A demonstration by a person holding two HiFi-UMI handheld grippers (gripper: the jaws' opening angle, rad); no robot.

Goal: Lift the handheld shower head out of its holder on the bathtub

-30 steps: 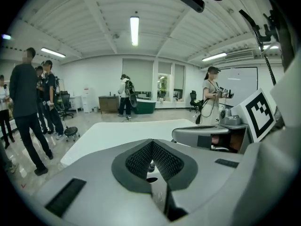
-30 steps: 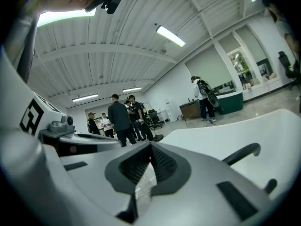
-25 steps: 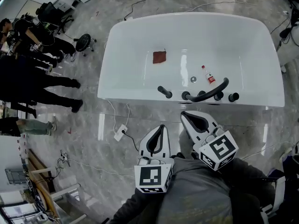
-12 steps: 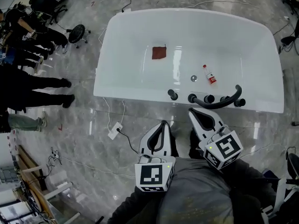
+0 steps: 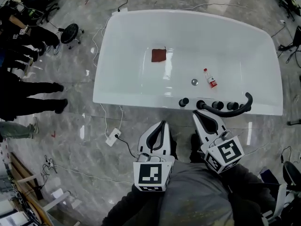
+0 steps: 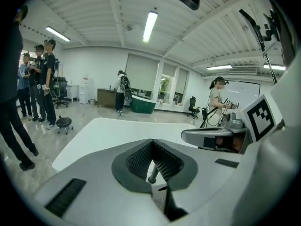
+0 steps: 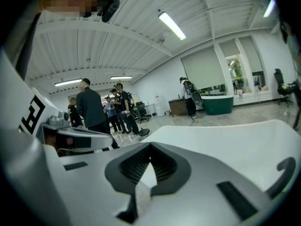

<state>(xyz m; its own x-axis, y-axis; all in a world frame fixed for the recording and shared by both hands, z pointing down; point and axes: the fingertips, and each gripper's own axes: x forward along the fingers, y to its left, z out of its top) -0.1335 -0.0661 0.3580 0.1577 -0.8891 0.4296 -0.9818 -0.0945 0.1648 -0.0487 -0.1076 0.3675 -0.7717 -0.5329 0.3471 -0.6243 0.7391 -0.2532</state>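
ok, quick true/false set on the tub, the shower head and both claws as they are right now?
1. Both the left claw and the right claw are shut and hold nothing. True.
2. The shower head is lifted clear of the bathtub. False: it sits in its holder on the near rim, and neither claw touches it.
3. A red-brown cloth lies inside the tub. True.
4. The small bottle is on the floor outside the tub. False: it is inside the tub, near the drain.
5. The right claw is nearer the shower head than the left claw. True.
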